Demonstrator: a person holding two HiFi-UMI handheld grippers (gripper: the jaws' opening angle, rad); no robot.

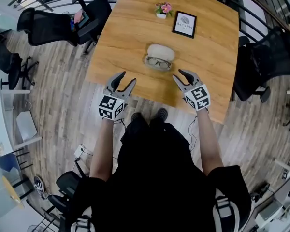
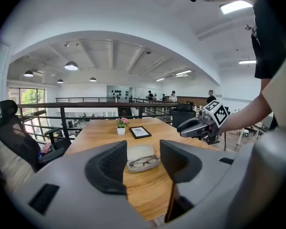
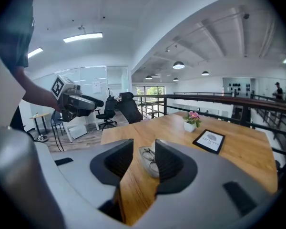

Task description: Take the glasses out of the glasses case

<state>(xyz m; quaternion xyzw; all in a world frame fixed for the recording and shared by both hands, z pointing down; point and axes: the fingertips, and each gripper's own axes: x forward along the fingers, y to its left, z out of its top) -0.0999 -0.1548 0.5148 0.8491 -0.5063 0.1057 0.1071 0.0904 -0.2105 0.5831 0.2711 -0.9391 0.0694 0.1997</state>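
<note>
At the far left of the head view, a black office chair stands on the plank floor beside the wooden table. The left gripper hovers over the table's near edge. Its jaws are wide apart with nothing between them.

Ahead of it, between the two grippers and apart from both, the glasses case lies open on the table. The glasses rest in its lower half. Behind the case stand a small flower pot and a picture frame.

The right gripper hovers over the near edge on the case's other side. Its jaws are also parted, though set narrower, and they grip nothing.

Only the head view shows the person from above. Both bare forearms stretch forward, and the grippers are angled inward toward the case.

The left gripper view alone shows a dark railing past the table's far end, with distant people beyond it. It also catches the right gripper side-on, marker cube uppermost.

The right gripper view shows instead the left gripper side-on against chairs on the floor beyond the table.

Each gripper's own view looks low across the tabletop. In each, the case shows in the gap between the jaws, ahead of them and untouched.
</note>
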